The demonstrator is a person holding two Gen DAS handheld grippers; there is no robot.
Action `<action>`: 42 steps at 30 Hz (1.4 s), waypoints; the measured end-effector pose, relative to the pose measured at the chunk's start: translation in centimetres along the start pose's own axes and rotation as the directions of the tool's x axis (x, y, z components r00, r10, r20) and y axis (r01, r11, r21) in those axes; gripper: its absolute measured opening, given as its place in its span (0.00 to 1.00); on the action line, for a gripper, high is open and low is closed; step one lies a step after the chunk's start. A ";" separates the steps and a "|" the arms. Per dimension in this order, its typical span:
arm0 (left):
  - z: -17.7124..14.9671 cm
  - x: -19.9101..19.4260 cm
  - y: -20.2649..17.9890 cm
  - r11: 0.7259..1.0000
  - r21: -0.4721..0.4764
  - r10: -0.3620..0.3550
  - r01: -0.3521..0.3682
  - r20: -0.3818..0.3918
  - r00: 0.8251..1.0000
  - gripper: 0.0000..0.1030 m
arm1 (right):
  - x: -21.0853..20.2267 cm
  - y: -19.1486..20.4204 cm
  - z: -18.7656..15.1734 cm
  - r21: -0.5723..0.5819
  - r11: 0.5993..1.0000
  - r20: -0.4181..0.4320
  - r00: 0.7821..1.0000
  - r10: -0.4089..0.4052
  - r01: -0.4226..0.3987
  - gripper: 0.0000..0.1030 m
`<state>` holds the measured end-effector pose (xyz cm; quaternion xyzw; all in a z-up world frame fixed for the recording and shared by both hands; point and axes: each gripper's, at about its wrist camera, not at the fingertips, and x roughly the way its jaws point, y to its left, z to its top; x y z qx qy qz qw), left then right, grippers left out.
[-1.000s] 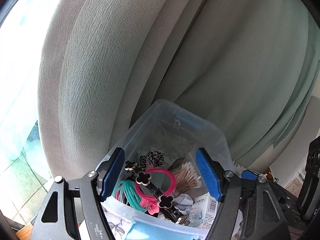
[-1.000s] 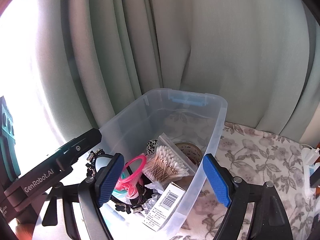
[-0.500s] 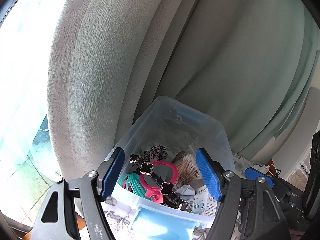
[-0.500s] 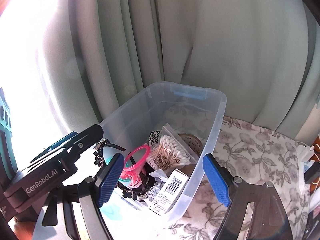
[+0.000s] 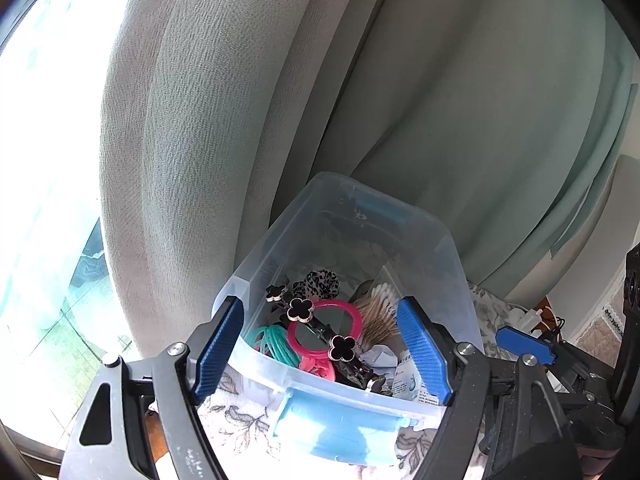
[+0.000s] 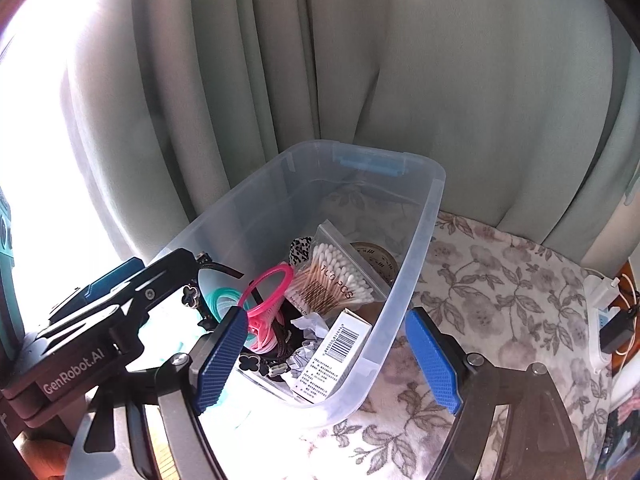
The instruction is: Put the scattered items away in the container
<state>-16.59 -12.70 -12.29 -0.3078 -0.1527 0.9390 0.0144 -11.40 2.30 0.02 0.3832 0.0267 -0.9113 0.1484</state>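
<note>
A clear plastic container (image 5: 452,264) (image 6: 420,248) with blue latches stands on a floral cloth. Inside lie a pink hand mirror (image 5: 324,330) (image 6: 268,292), teal hair ties (image 5: 274,342), a black clover hair clip (image 5: 300,308), a leopard scrunchie (image 5: 320,282), a bag of cotton swabs (image 6: 336,276), a tape roll (image 6: 374,258), a white box (image 6: 334,354) and crumpled paper. My left gripper (image 5: 320,354) is open and empty above the container's near end. My right gripper (image 6: 324,364) is open and empty over its near right corner.
Pale green curtains (image 5: 440,100) (image 6: 460,80) hang close behind the container. The floral cloth (image 6: 500,300) spreads to the right. A white plug and cables (image 6: 600,296) lie at the right edge. A bright window (image 5: 40,160) is on the left.
Both grippers have drawn back and up from the container, so more of it shows. Both stayed open and empty.
</note>
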 end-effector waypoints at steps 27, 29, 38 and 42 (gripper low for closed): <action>-3.8 1.9 0.0 1.000 0.021 0.023 -0.023 -0.008 1.000 0.86 | 0.8 -0.9 -0.3 0.033 0.998 -0.041 0.998 -0.046 0.047 0.81; -4.1 2.0 -0.1 0.999 0.023 0.031 -0.031 -0.001 1.000 0.86 | 0.7 -1.1 -0.4 0.032 0.998 -0.043 0.998 -0.048 0.049 0.81; -5.4 2.6 0.1 0.999 0.004 0.046 -0.046 0.002 0.999 0.86 | 1.8 -0.4 -0.4 0.058 0.995 -0.042 0.996 -0.080 0.082 0.81; -5.9 3.0 0.1 0.999 0.007 0.050 -0.050 -0.002 0.999 0.86 | 2.2 -0.1 -0.6 0.060 0.995 -0.045 0.996 -0.082 0.085 0.81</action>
